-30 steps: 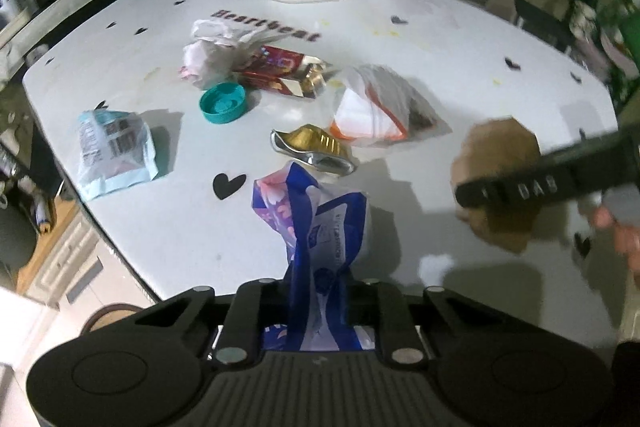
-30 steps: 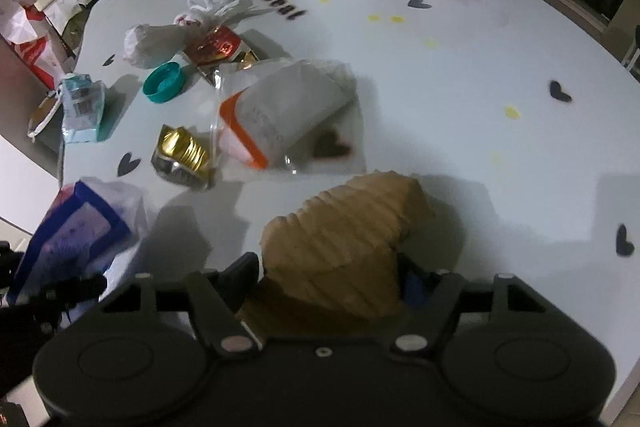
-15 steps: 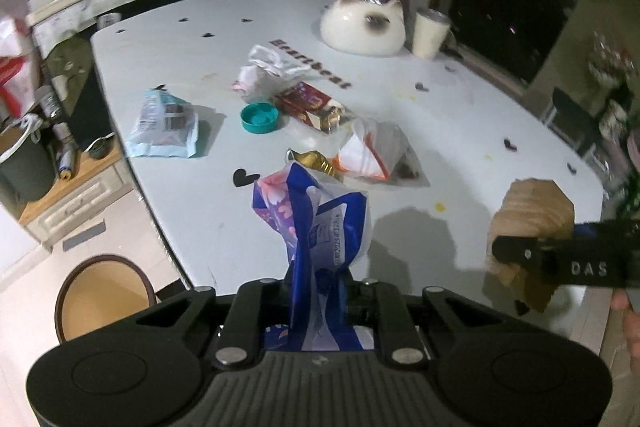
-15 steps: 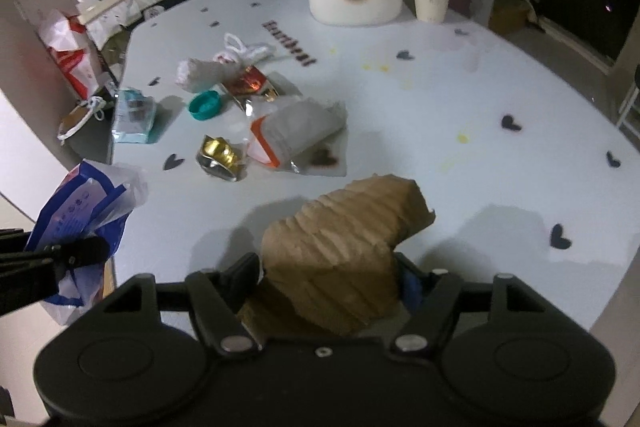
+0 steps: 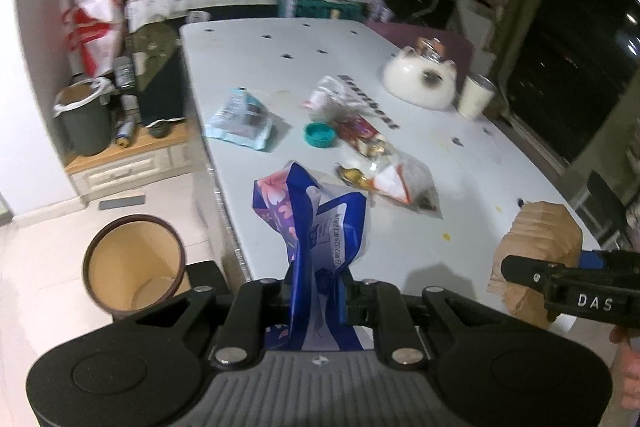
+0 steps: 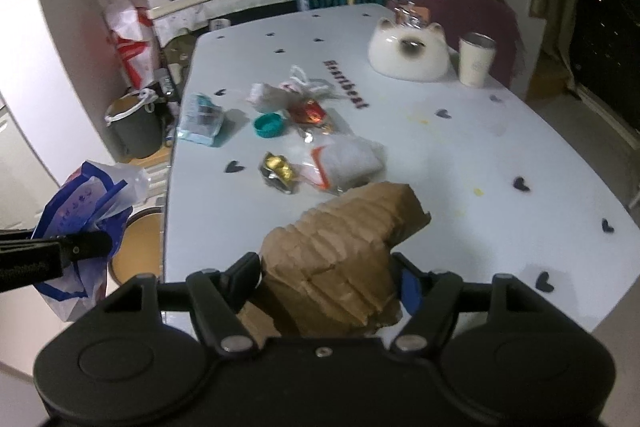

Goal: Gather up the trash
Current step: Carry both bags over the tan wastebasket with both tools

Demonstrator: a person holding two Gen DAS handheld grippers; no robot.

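Where "Heartbeat" marks table [image 6: 440, 147], gripper [image 5: 576, 291] reads "DAS"

Blue floral wrapper [image 5: 316, 223], brown paper bag [image 6: 344, 259], teal lid [image 6: 269, 125], white table [image 6: 460, 163] (black hearts)

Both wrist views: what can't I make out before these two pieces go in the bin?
- Round bin: left view shows most of it, its near side behind the left gripper; right view hides most behind the blue wrapper.
- Bottom of the brown paper bag: behind the right gripper.
- Wrapper's print: too small.
- Far shelves: blurred.
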